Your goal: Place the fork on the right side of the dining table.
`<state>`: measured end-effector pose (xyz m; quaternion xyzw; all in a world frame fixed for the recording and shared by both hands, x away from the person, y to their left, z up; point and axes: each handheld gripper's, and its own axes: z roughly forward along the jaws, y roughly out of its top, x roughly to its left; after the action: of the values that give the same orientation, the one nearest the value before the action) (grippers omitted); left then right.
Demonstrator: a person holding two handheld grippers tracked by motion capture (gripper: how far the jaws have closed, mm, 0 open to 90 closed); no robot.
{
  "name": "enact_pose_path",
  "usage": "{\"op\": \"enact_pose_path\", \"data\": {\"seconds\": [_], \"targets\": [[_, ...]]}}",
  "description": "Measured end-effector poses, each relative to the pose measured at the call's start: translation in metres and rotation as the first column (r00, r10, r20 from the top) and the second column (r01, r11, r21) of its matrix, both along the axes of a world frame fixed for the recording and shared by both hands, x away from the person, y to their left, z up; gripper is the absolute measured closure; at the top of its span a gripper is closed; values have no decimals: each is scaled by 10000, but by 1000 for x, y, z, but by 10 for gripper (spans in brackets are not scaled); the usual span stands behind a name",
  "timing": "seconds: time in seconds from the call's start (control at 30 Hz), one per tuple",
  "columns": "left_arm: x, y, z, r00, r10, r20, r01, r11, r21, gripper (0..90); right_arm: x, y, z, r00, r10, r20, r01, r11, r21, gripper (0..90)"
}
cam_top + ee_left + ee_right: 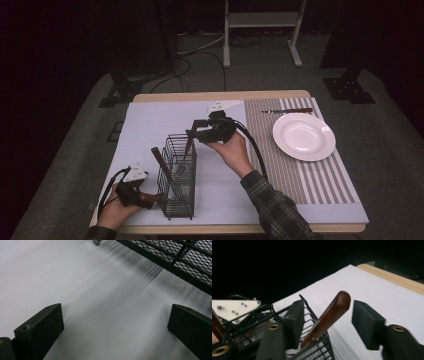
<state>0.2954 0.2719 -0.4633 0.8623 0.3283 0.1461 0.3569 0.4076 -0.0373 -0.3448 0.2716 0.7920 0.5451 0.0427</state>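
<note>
Right, I see right claw [324,317] spread around a wooden handle [329,315] sticking up from the wire caddy [177,175], not touching it. Left claw [112,332] spread, empty, low on the counter [75,285] just beside the caddy. Plate [304,136] well apart, on the right.

Black wire-and-mesh metal seen in basket [178,175], matt. Utensil handle [327,317] shown as polished reddish wood (slight sheen). White sheet [150,125] appeared smooth, matt, paper-like. Plate [303,136] looked glossy white, ceramic-like. Striped placemat [320,175] looked woven. Table edge [220,95] shown as pale wood.
</note>
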Motion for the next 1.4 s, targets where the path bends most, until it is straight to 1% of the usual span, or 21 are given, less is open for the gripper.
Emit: {"op": "enact_pose_path", "data": {"seconds": [0.07,0.1,0.2,0.23,0.33,0.37,0.43,0.53,0.57,0.6,0.63,0.73,0.87,0.93,1.0,1.03,1.1,1.23,1.33,1.37,1.4], "targets": [[0,0,0,10000,-3,-2,3,10000,11,0,1,0,0,10000,67,-60,-65,9996,290,534],[0,0,0,10000,-2,2,2,10000,5,0,1,0,1,9999,91,-68,-89,9995,308,559],[0,0,0,10000,-7,-3,7,10000,14,0,1,0,1,9999,104,-87,-101,9993,371,586],[0,0,0,10000,-3,1,3,10000,11,0,1,0,1,9998,116,-149,-111,9994,338,602],[0,0,0,10000,-5,-6,5,10000,11,0,2,0,0,9995,172,-273,-163,9994,313,608],[0,0,0,10000,-4,-1,4,10000,6,0,1,2,-1,9994,196,-291,-190,9996,220,641],[0,0,0,10000,-4,-5,4,10000,9,0,0,2,-1,9996,221,-157,-220,9997,122,692],[0,0,0,10000,-4,-5,4,10000,11,0,0,1,1,9994,285,-181,-282,9994,176,706],[0,0,0,10000,-5,2,5,10000,14,0,-2,2,1,9990,408,-183,-404,9990,194,716],[0,0,0,10000,-5,2,5,10000,14,0,-2,2,1,9990,408,-183,-404,9990,194,716],[0,0,0,10000,0,4,0,10000,7,0,-4,3,3,9981,593,-161,-588,9978,302,728],[0,0,0,10000,-3,2,3,10000,14,0,-6,3,5,9972,745,-97,-741,9967,335,740],[0,0,0,10000,-9,-7,9,10000,21,0,-11,5,11,9933,1154,20,-1154,9921,494,770],[0,0,0,10000,-11,-20,12,10000,25,0,-15,6,18,9896,1435,81,-1438,9870,713,801],[0,0,0,10000,-10,-11,10,10000,25,0,-17,7,20,9893,1455,138,-1461,9868,700,802],[0,0,0,10000,-11,-10,11,10000,25,0,-18,8,21,9889,1469,202,-1479,9871,616,802],[0,0,0,10000,-11,-12,12,10000,24,0,-20,10,24,9867,1602,278,-1616,9854,546,802],[0,0,0,10000,-12,-12,12,10000,21,0,-22,9,27,9869,1561,413,-1583,9857,573,803],[0,0,0,10000,-14,-18,14,10000,23,0,-23,8,33,9869,1526,529,-1554,9865,525,803],[0,0,0,10000,-17,-31,17,10000,27,0,-24,7,37,9867,1503,612,-1535,9868,520,803],[0,0,0,10000,-17,-31,17,10000,27,0,-24,7,37,9867,1503,612,-1535,9868,520,803]]}}
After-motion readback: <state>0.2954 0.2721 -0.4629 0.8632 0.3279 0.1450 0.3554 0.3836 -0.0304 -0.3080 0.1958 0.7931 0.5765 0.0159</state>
